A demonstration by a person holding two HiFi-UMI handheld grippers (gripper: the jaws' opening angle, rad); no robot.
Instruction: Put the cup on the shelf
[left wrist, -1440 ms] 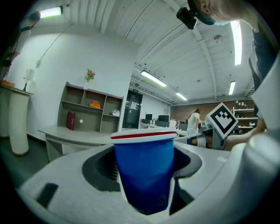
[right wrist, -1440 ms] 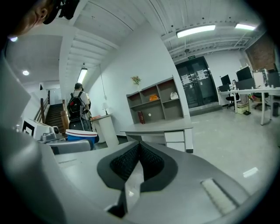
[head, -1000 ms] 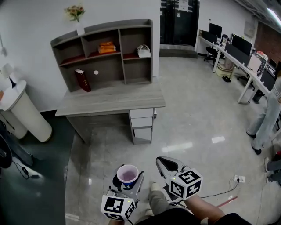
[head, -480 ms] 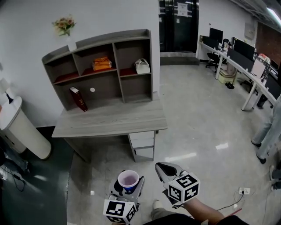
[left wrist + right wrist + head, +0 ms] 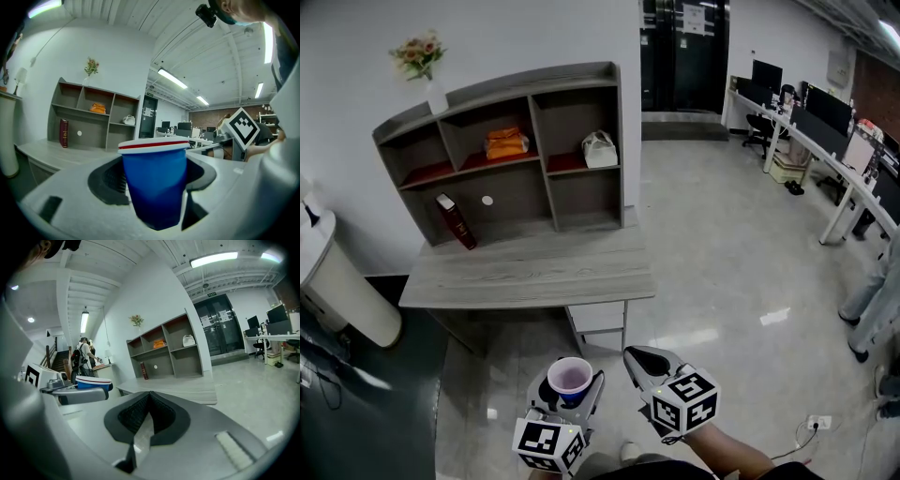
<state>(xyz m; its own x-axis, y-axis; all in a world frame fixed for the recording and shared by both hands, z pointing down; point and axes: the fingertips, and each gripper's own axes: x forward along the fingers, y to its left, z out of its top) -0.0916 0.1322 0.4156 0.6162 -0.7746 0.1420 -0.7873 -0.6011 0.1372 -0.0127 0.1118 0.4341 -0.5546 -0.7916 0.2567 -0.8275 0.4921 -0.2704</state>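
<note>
In the left gripper (image 5: 569,390), clamped upright between both pads: the cup (image 5: 153,183), blue, with a white rim and a red stripe just under it. Looks empty from above. Carried low and close to the body, over bare floor (image 5: 722,253). Just beside it, to the right: the right gripper (image 5: 149,401), jaws pressed together on nothing, taking no part in the carry.

So, picked up and in transit; judged about halfway. Nothing placed yet.

Farther ahead, well apart from both grippers: the desk (image 5: 525,272), top bare at the front. On its back half, against the wall: the shelf (image 5: 619,141), two rows of compartments. In the lower left bay, a dark red book (image 5: 455,220) leaning at a tilt. In the upper middle bay, something orange (image 5: 504,142). In the upper right bay, a white bag (image 5: 598,148). Free by the look of it: the upper left bay and the lower right bay. On the very top, at the left end, a vase of flowers (image 5: 420,58).

Left to do, as a judgement: close the gap to the desk, raise the cup to a free bay, set it down level, let go, draw back. Main risk: tipping the light cup on release or clipping a divider on the way in.
</note>
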